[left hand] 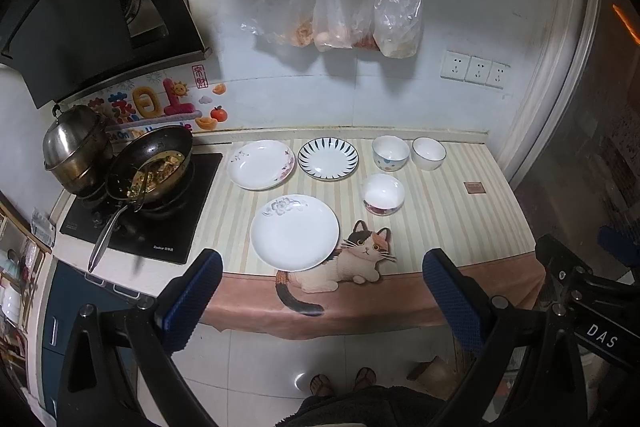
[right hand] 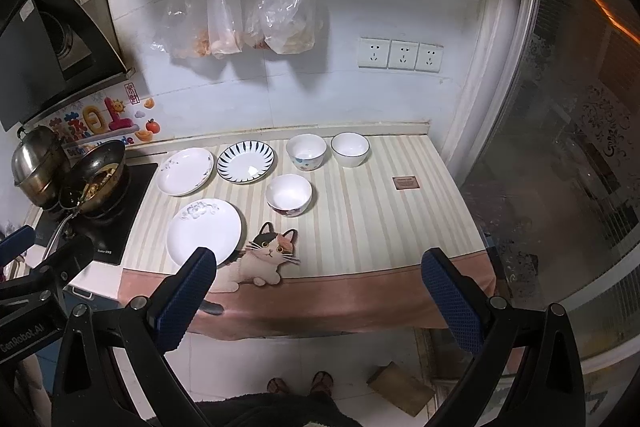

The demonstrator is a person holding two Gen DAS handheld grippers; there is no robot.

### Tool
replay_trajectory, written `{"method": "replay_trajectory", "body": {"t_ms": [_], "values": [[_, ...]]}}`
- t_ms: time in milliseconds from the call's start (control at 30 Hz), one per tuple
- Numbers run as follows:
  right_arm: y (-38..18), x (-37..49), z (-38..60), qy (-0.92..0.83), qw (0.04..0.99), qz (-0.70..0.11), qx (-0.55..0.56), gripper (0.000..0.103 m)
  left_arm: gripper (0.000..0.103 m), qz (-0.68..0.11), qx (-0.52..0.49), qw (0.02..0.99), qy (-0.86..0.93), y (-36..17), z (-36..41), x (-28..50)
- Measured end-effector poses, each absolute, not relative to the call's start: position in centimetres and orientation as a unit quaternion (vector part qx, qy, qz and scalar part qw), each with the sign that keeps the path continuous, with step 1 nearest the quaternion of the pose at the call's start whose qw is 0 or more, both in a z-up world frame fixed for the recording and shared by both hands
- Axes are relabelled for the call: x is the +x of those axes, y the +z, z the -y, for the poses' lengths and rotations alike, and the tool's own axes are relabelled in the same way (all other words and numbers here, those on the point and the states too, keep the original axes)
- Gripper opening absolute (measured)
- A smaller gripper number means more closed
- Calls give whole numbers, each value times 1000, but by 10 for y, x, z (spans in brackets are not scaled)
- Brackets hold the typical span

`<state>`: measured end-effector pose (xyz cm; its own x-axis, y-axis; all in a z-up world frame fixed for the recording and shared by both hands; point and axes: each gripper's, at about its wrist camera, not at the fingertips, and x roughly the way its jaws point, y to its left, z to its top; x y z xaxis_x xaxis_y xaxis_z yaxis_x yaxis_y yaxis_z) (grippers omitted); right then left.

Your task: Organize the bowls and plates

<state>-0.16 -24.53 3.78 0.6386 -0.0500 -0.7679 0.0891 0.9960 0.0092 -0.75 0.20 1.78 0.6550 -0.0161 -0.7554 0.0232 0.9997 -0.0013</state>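
Observation:
Three plates lie on the striped counter cloth (left hand: 440, 211): a white plate with a grey flower (left hand: 294, 231) (right hand: 205, 231) nearest me, a floral-rim plate (left hand: 261, 164) (right hand: 185, 171) behind it, and a blue-ray plate (left hand: 328, 159) (right hand: 245, 161). Three bowls stand to their right: a dotted bowl (left hand: 390, 152) (right hand: 306, 151), a plain white bowl (left hand: 429, 153) (right hand: 350, 149), and a red-patterned bowl (left hand: 382, 193) (right hand: 289, 194) in front. My left gripper (left hand: 322, 303) and right gripper (right hand: 318, 301) are both open and empty, held off the counter's front edge.
A wok with food (left hand: 150, 169) and a steel pot (left hand: 76, 147) sit on the black cooktop (left hand: 160, 235) at the left. Plastic bags (left hand: 332, 15) hang on the wall. Wall sockets (right hand: 400, 54) are at the right. A small brown tag (right hand: 405, 182) lies on the cloth.

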Motion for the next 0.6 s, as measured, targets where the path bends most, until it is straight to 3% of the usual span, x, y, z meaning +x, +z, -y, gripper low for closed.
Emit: {"method": "replay_trajectory", "body": {"t_ms": [600], "values": [[39,-8,243,-35,906,-422,25,103,102,-413,3,911,-9,14,-8,-15]]}}
